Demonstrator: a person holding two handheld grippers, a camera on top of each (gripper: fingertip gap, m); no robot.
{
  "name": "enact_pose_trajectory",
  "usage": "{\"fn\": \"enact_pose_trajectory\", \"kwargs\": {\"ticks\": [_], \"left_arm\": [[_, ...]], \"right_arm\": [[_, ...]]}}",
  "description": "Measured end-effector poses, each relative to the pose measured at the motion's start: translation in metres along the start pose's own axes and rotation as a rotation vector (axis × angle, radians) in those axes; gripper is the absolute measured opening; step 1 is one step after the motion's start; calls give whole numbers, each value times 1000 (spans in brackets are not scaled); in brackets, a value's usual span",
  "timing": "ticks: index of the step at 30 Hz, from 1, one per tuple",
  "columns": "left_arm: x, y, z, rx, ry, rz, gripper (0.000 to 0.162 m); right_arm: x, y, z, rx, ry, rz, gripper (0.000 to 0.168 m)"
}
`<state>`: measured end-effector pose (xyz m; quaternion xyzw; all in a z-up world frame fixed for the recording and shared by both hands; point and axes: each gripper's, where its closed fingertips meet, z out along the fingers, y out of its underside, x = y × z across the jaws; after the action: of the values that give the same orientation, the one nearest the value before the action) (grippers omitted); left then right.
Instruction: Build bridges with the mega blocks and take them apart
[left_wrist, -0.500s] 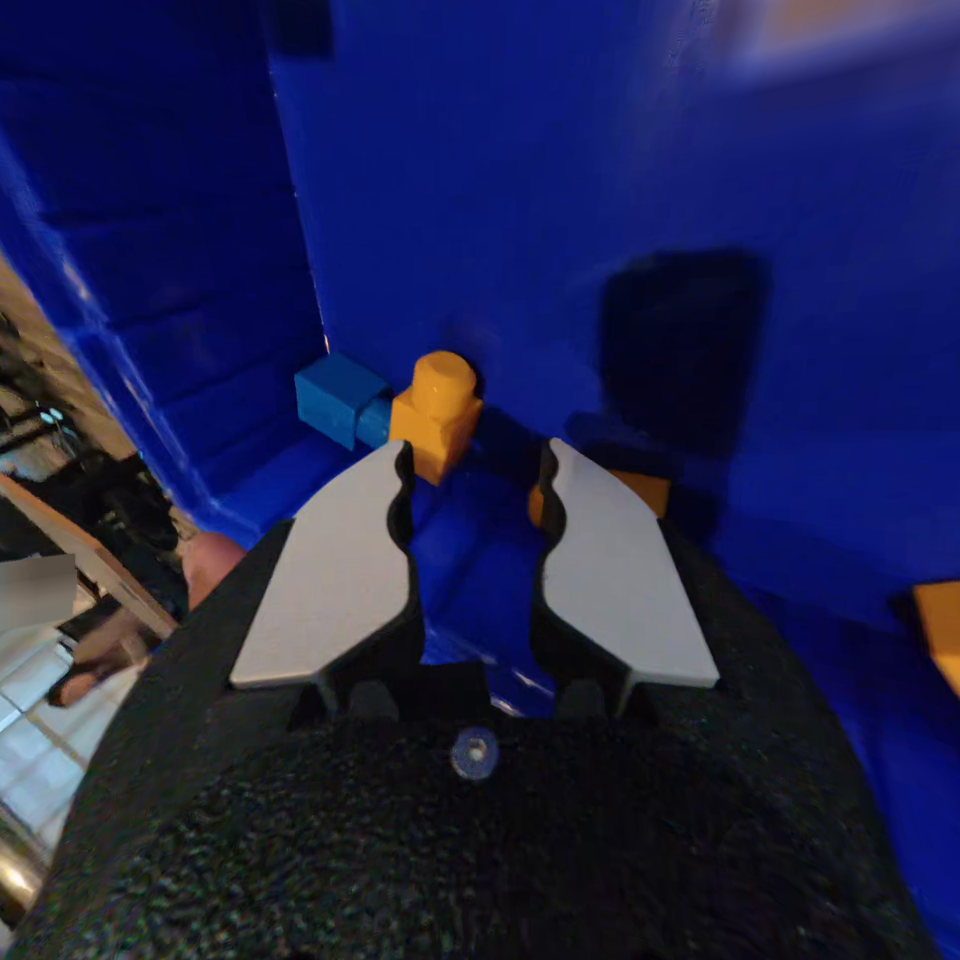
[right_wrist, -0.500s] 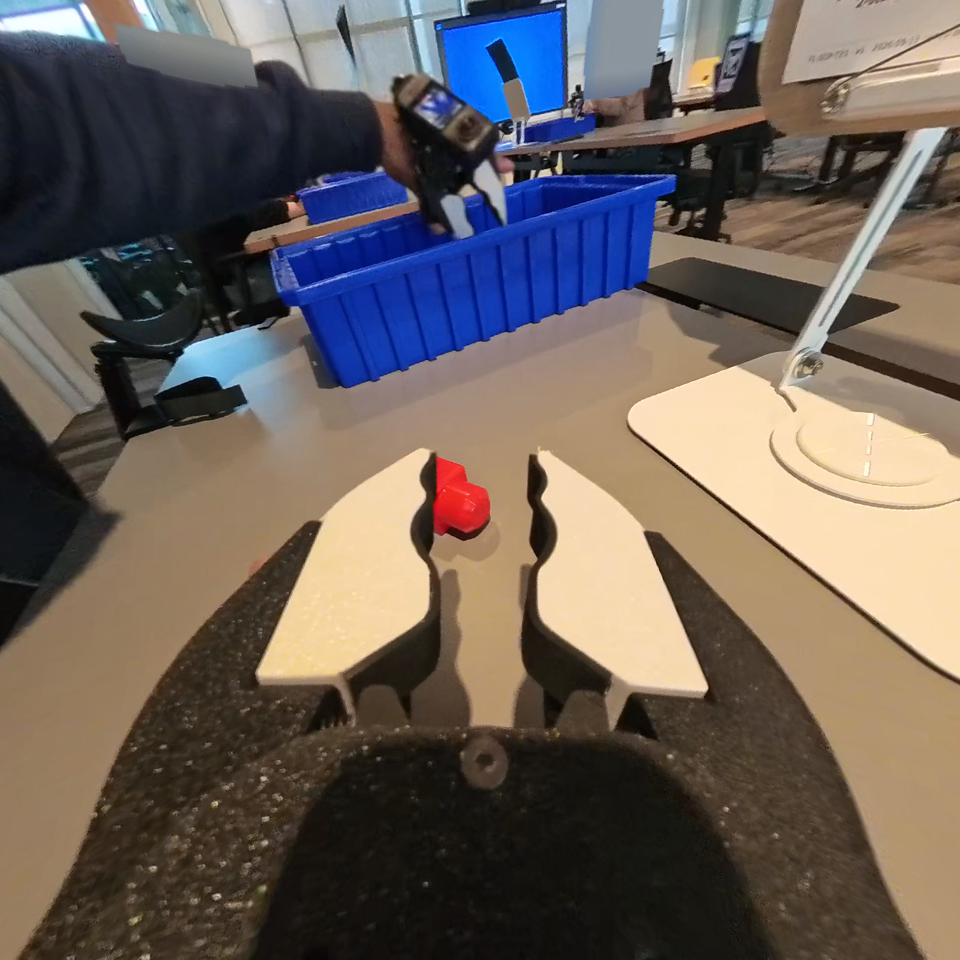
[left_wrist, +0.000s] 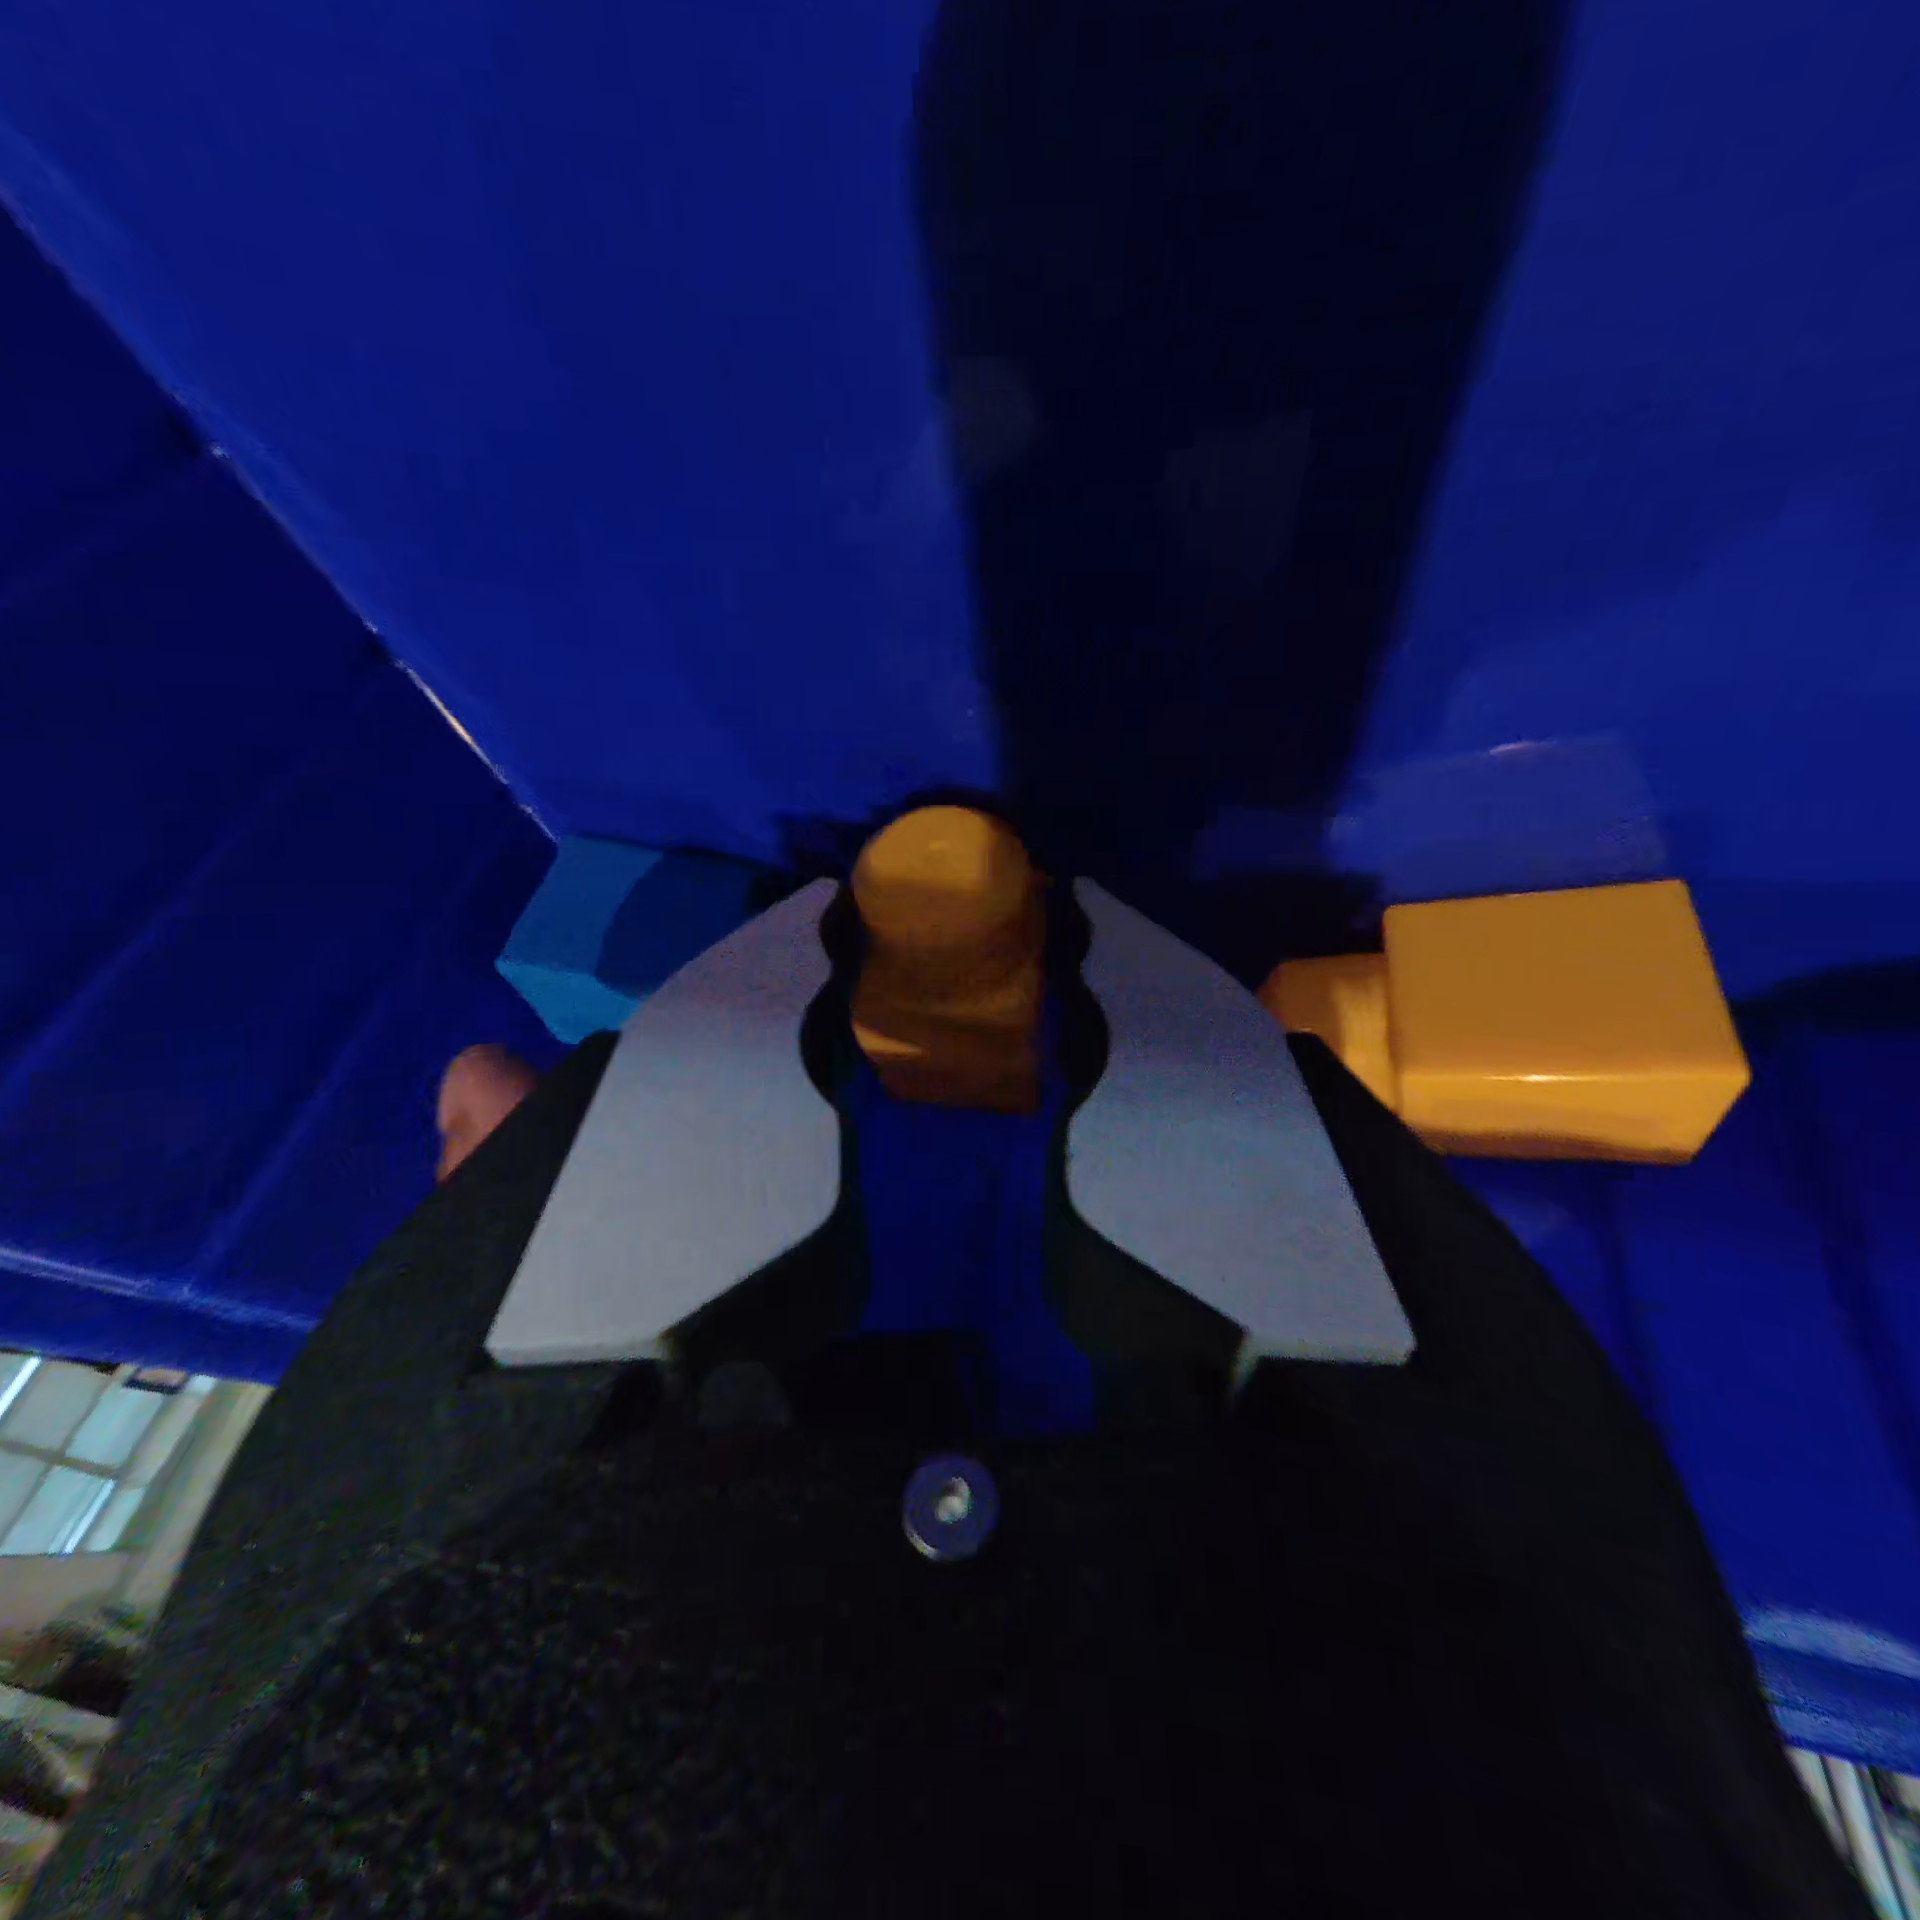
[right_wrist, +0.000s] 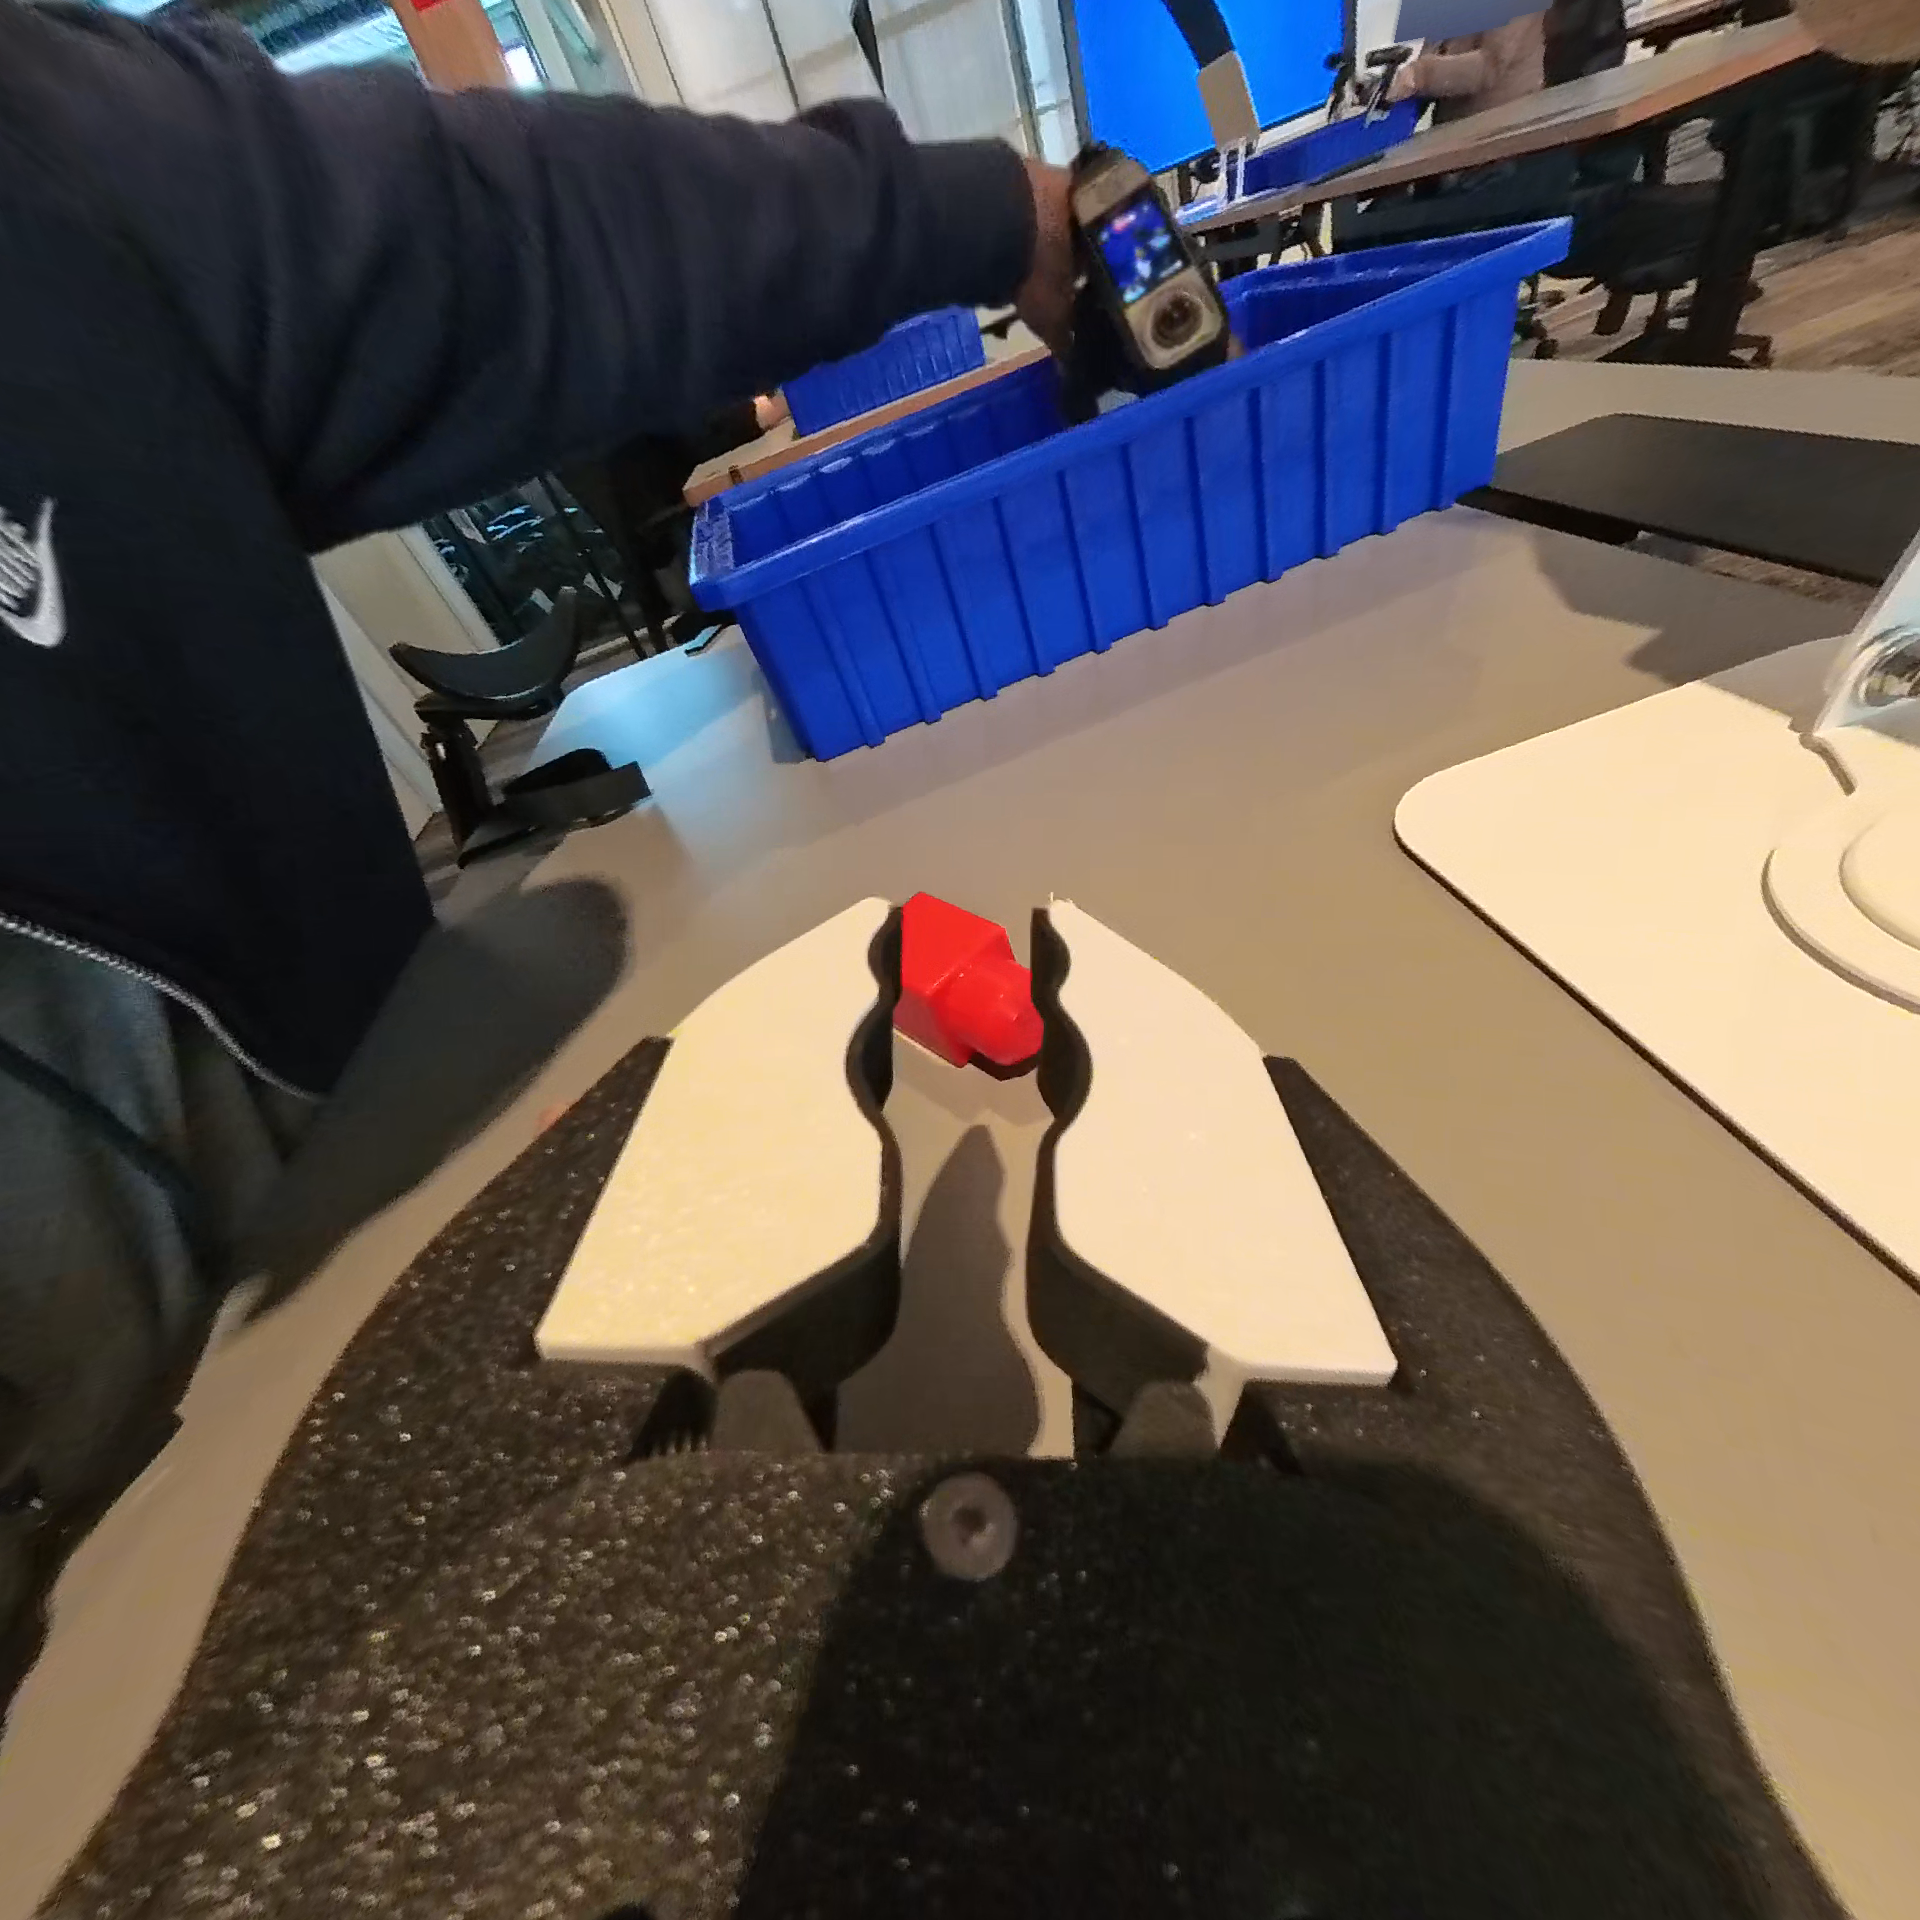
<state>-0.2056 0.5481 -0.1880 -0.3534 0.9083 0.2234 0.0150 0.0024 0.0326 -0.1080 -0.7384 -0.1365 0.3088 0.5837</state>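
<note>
The left hand-held gripper (left_wrist: 951, 935) has plunged deep into the blue bin (left_wrist: 623, 468) since half a second ago. Back then it hovered short of the blocks; now its fingers sit either side of the upright orange block (left_wrist: 945, 977), stud pointing to twelve o'clock. The jaws look spread just wider than the block, flanking it, not yet squeezing as far as I can tell. A second orange block (left_wrist: 1538, 1018) lies on its side at three o'clock of it, and a blue block (left_wrist: 592, 945) is tucked into the bin corner at nine o'clock.

Over on the worktop (right_wrist: 1195, 790), the right hand-held gripper (right_wrist: 961, 987) has crept forward too. The red block (right_wrist: 961, 987), lying on its side with its stud toward three o'clock, was out by the fingertips; now it is between them. The jaws are spread, and I cannot tell whether they touch it.

From the right wrist view, the sleeve (right_wrist: 520, 270) reaches to one o'clock, the left gripper dipped inside the bin.

My read: both sides are lined up for a pick, and building has barely begun. Closing comes next.
</note>
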Motion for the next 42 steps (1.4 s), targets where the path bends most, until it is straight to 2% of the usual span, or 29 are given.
{"fn": "enact_pose_trajectory", "kwargs": {"ticks": [4, 7, 9, 11, 13, 15, 16, 18, 20, 22, 25, 27, 30, 33, 42], "left_arm": [[-1, -1, -6, 9, -35, -75, 35], [1, -23, -41, 145, -84, -210, 34], [0, -49, -92, 300, -172, -290, 34], [10, -89, -168, 548, -228, -358, 34], [41, -140, -259, 859, -206, -399, 34], [87, -185, -336, 1087, -151, -398, 34], [109, -203, -361, 1137, -126, -421, 34], [152, -237, -384, 1159, -73, -478, 34], [192, -272, -383, 1163, 8, -523, 34], [224, -309, -365, 1192, 63, -543, 34], [241, -355, -323, 1295, 65, -654, 34], [244, -373, -298, 1340, 64, -769, 34], [249, -376, -260, 1205, -23, -829, 34], [253, -375, -249, 1126, -91, -762, 34], [245, -385, -235, 1225, 3, -802, 36]], "right_arm": [[0, 0, 0, 2, -1, 4, 23], [1, -1, -1, 6, -2, 6, 23], [1, -1, -1, 9, -2, 6, 23], [1, -1, -1, 10, -1, 5, 23], [1, -1, -1, 9, 1, 3, 23], [1, -1, -1, 11, 2, 2, 24], [1, -1, -2, 13, 5, 0, 24], [1, -2, -2, 22, 11, -2, 24], [2, -3, -4, 34, 23, -3, 25], [1, -5, -7, 55, 38, -10, 26], [-1, -9, -14, 97, 55, -34, 26], [-2, -12, -20, 126, 69, -44, 26], [-3, -14, -25, 156, 99, -65, 26], [-5, -14, -27, 164, 119, -93, 26], [0, -11, -24, 134, 144, -76, 27]]}}
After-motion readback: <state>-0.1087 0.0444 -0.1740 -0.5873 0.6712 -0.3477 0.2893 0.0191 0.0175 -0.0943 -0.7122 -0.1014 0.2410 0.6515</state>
